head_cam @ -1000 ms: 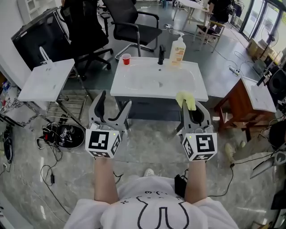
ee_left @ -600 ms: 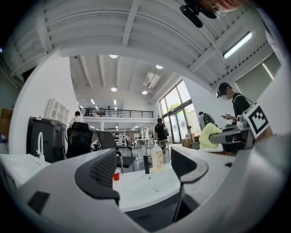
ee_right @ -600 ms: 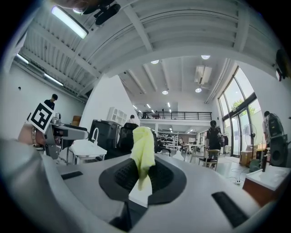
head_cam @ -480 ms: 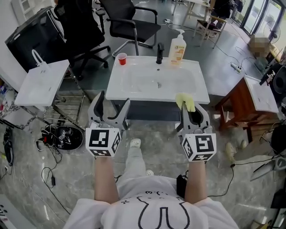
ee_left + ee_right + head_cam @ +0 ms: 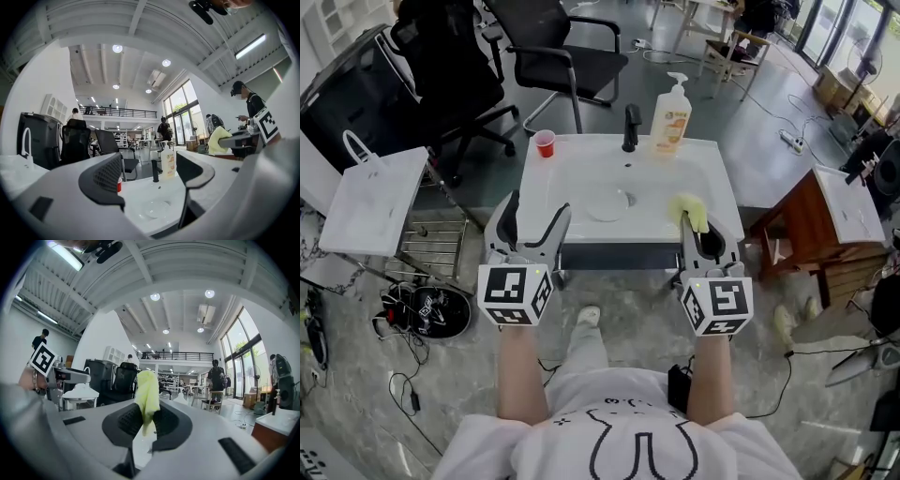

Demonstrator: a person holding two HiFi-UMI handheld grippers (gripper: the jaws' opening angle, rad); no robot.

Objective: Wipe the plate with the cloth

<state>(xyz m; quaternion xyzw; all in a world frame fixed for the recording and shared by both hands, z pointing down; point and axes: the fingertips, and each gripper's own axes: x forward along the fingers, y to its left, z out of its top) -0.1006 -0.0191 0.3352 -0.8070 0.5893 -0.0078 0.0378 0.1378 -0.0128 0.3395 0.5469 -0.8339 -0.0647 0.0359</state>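
Bright, even light: round ceiling lamps [image 5: 117, 48], strip light [image 5: 70, 256] glaring, tall windows [image 5: 180, 110] blown out. White basin [image 5: 581, 178] near overexposed; shadows soft. Gripper views fisheye, black corners, edges bent. Close to lens, left gripper [image 5: 150, 171], cloth [image 5: 147, 394] soft. Head view sharp.

basin [image 5: 661, 180] front open – faucet [image 5: 630, 127], soap bottle [image 5: 671, 103], red cup [image 5: 545, 143] line the back rim.

plate [image 5: 605, 203]: clear, round, lying flat mid-basin in white sink [image 5: 542, 178], bare | cloth [image 5: 690, 209]: yellow-green, bunched, pinched in right tool [image 5: 699, 228], free end sticking up, above sink's front right edge, apart from plate
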